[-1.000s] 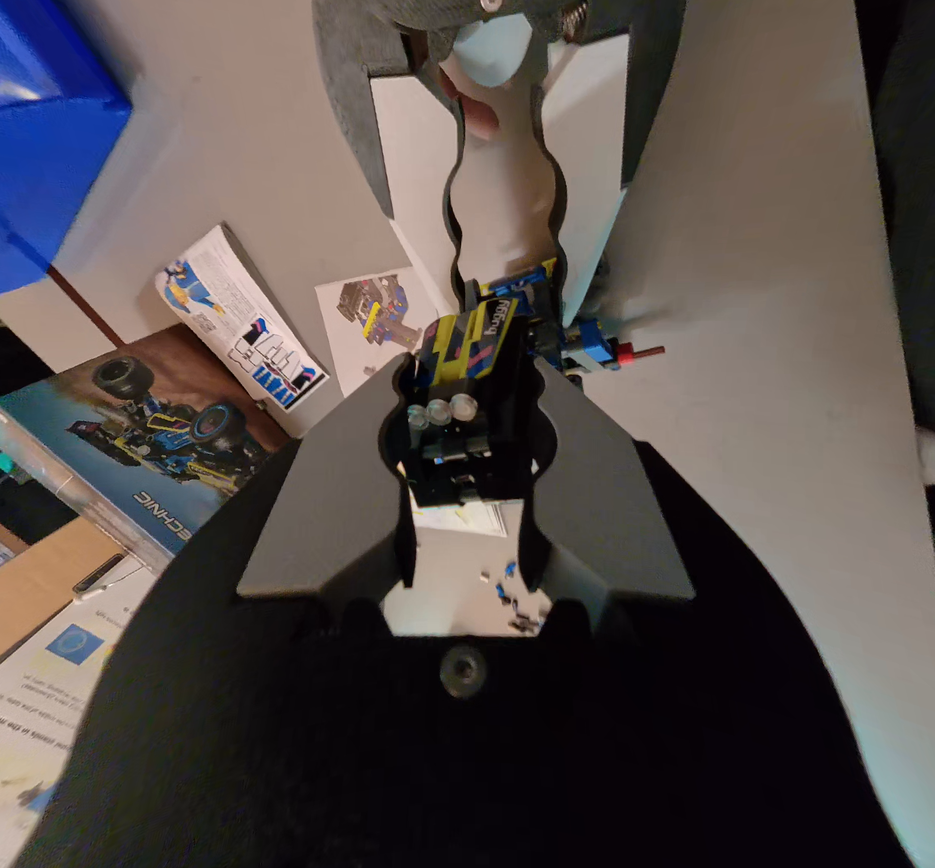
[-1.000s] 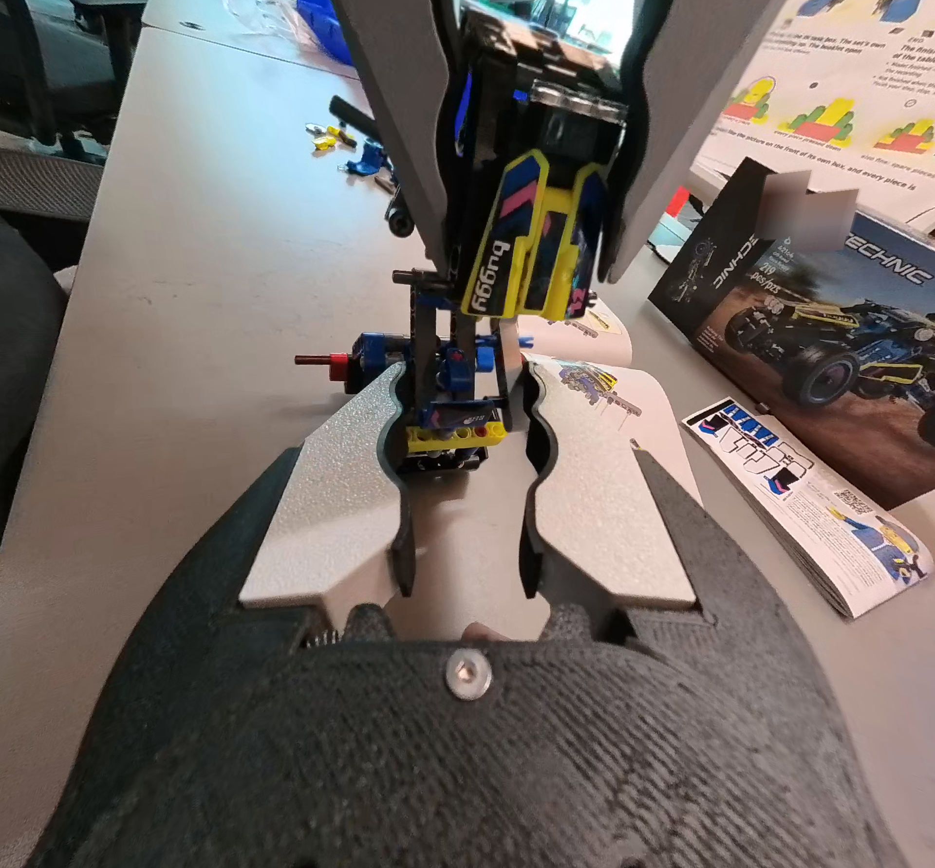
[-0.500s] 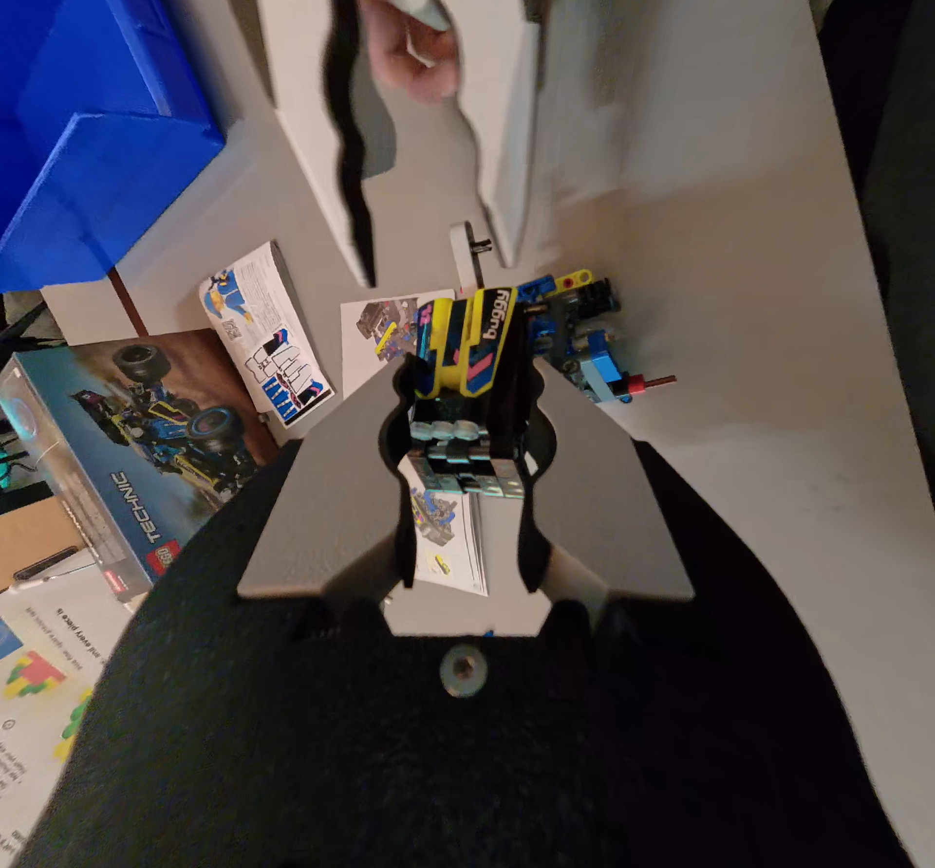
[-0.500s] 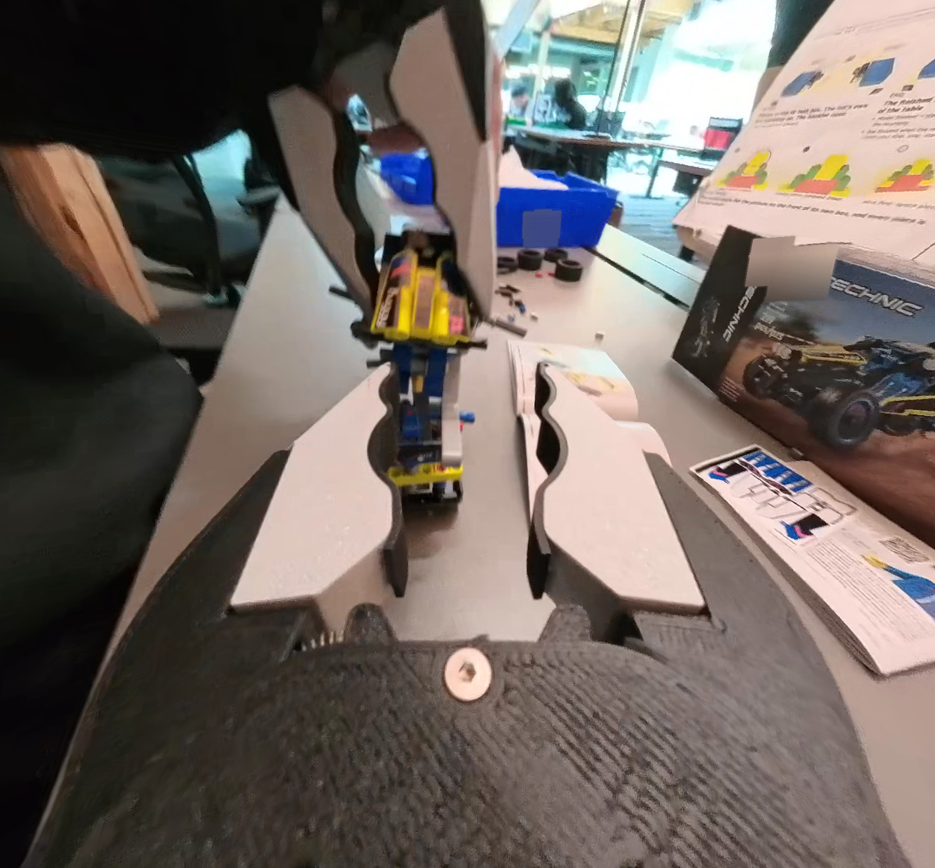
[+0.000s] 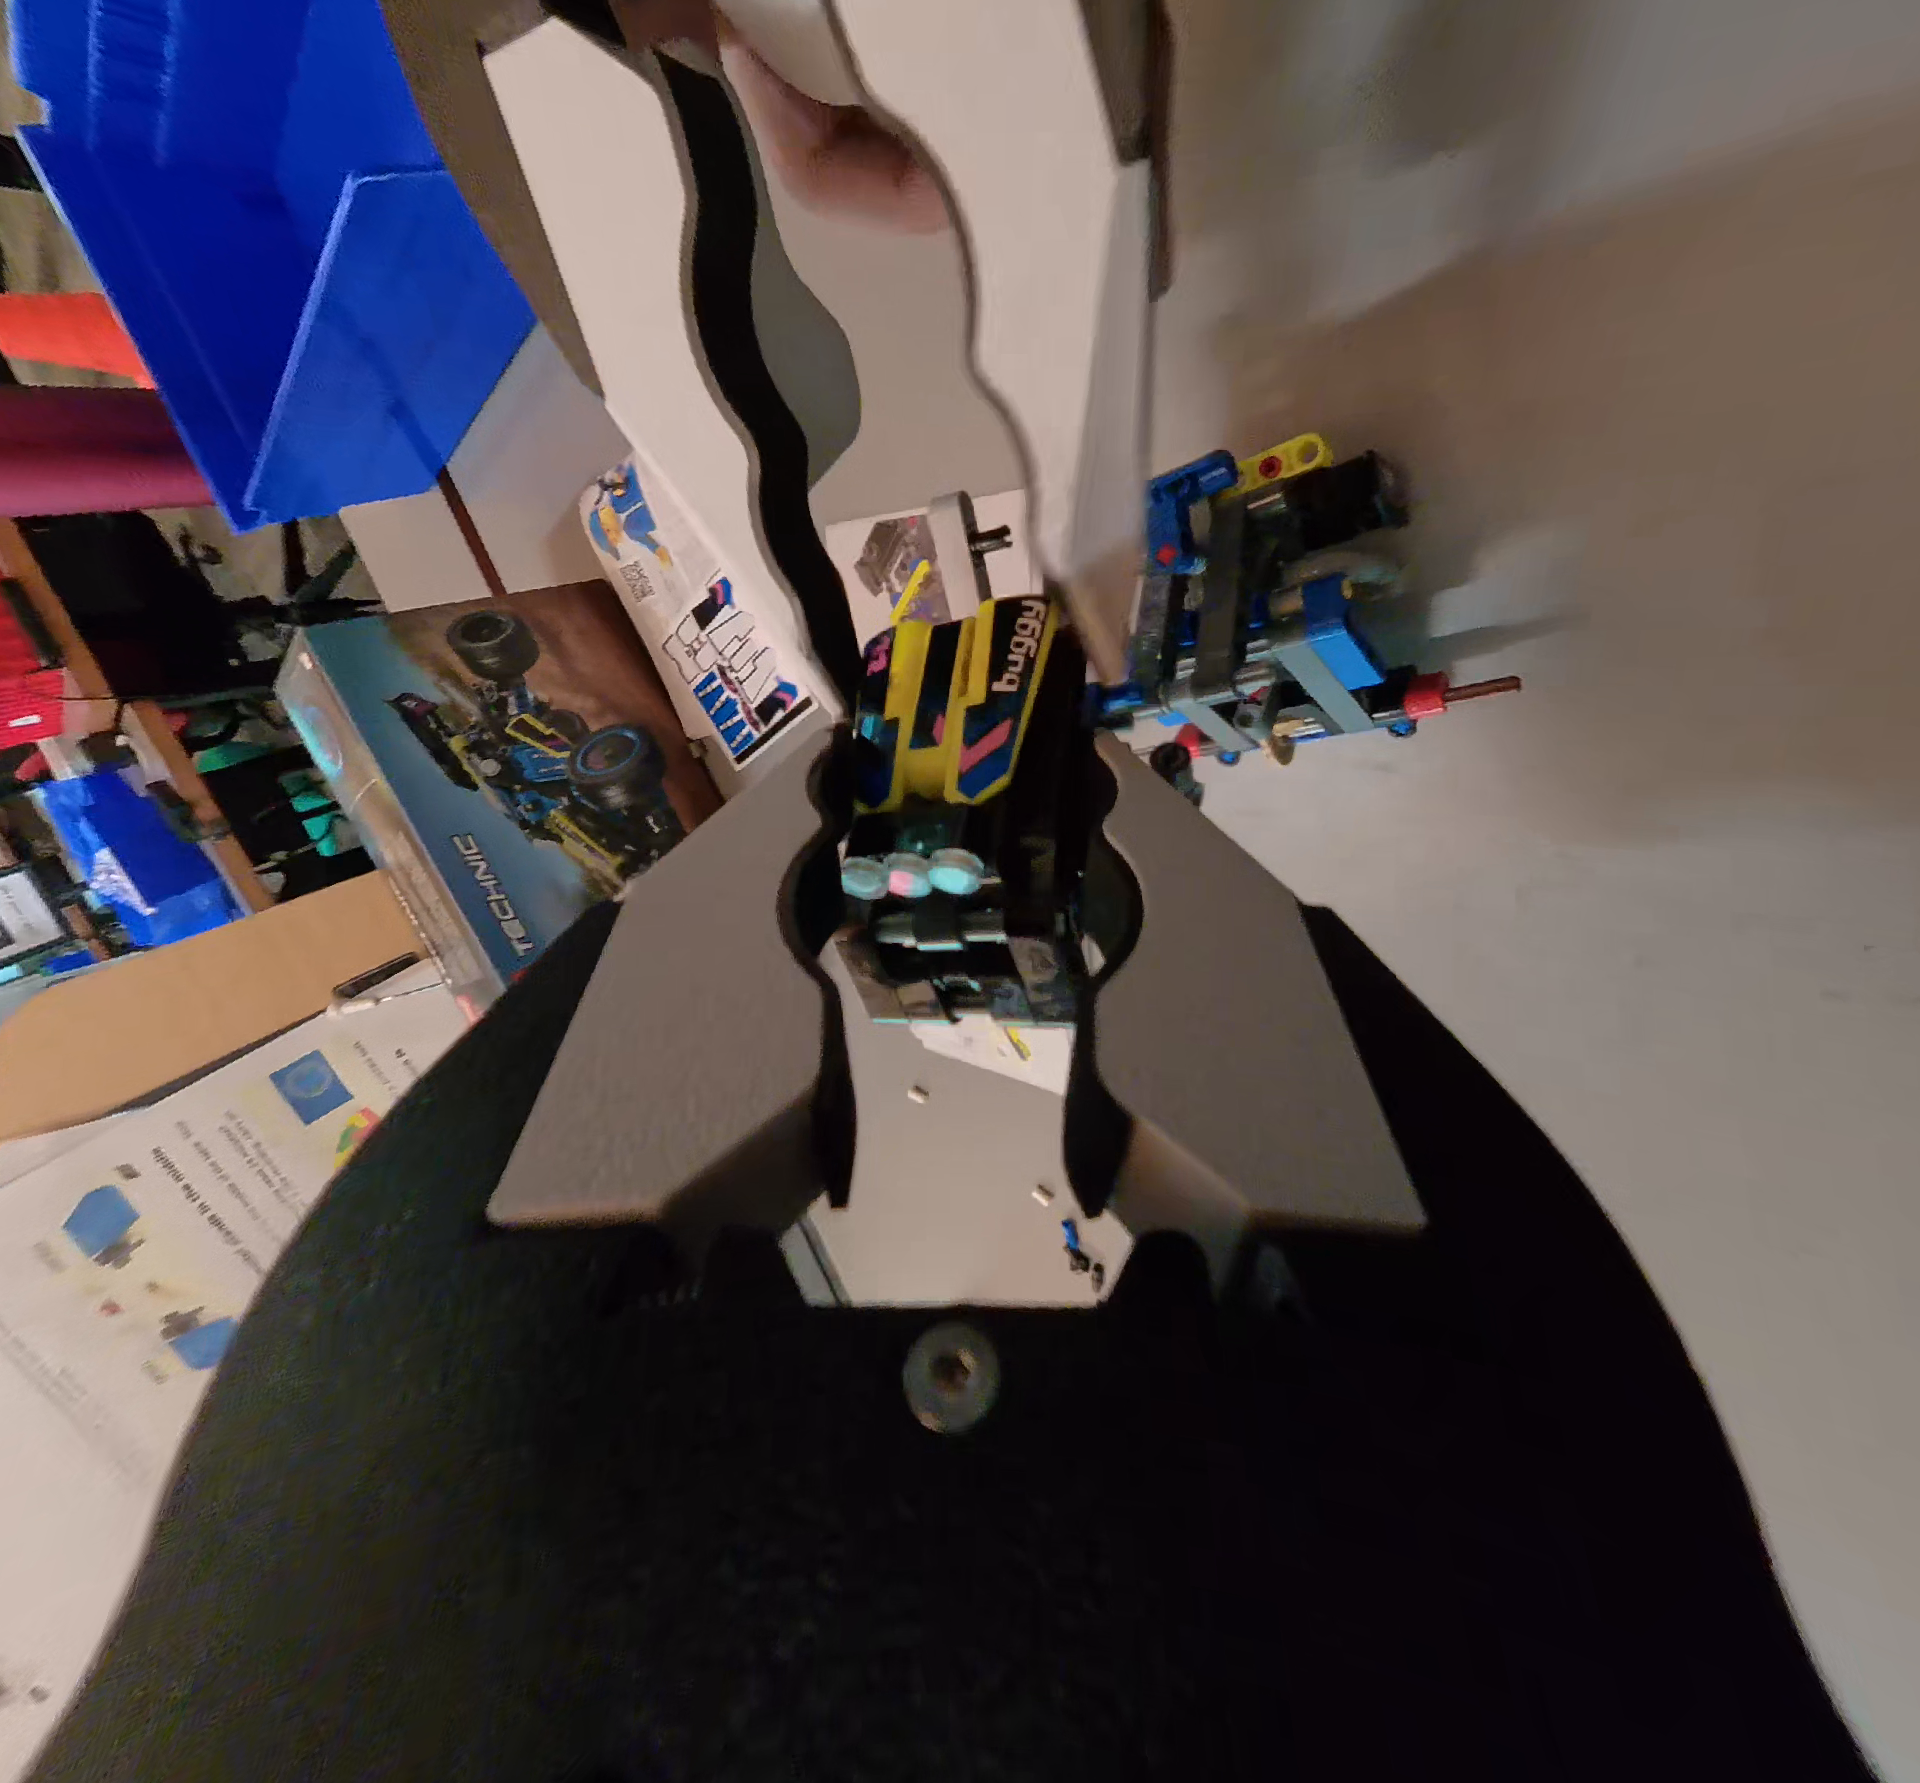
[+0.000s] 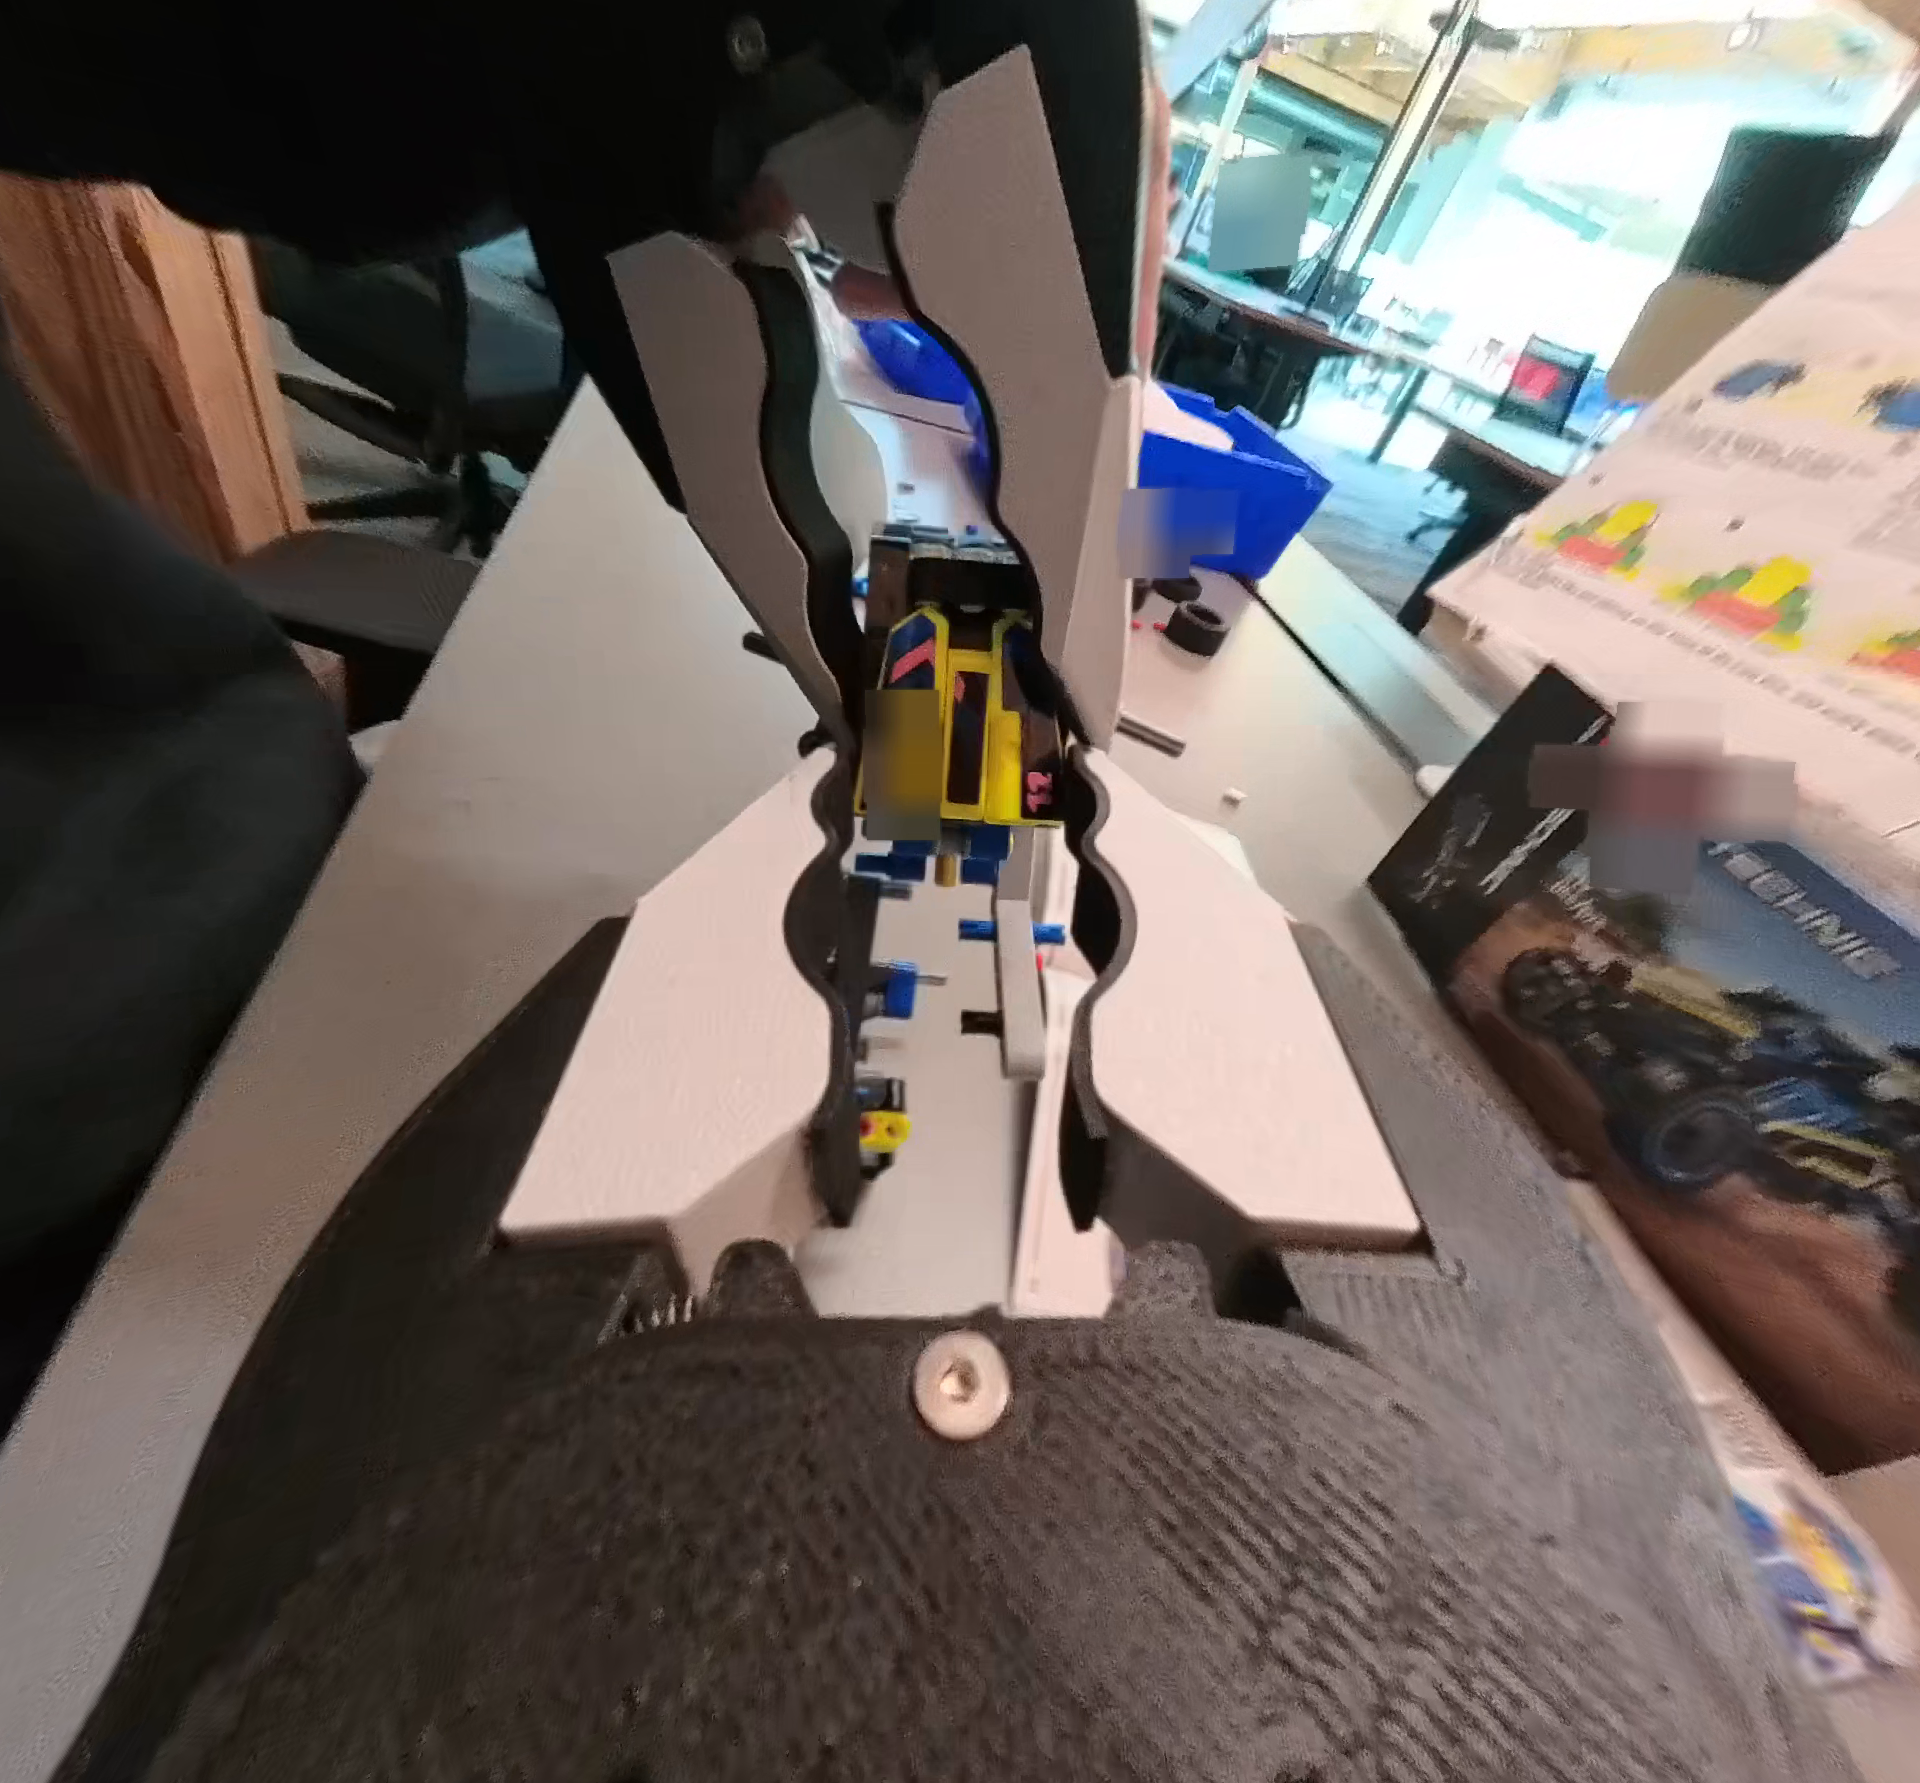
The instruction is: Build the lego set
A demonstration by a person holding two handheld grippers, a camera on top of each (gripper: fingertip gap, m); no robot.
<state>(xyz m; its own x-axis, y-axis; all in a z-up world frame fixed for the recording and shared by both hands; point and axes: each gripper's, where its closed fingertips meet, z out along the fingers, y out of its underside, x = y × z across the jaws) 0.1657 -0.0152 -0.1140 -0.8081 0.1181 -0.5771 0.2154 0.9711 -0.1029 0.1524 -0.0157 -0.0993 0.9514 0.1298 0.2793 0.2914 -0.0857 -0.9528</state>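
Left gripper (image 5: 956, 850) at frame centre, clamped on a yellow-and-black toy car body (image 5: 951, 694), pads pressing both sides, held clear above the counter (image 5: 1558, 1006), seemingly for lining up. Right gripper (image 6: 961, 892) parted, pads apart from the blue frame (image 6: 883, 1006) between them; car body just ahead. Farther, upper left: picture box (image 5: 499, 777), sticker sheet (image 5: 707, 632), blue bin (image 5: 260, 175).
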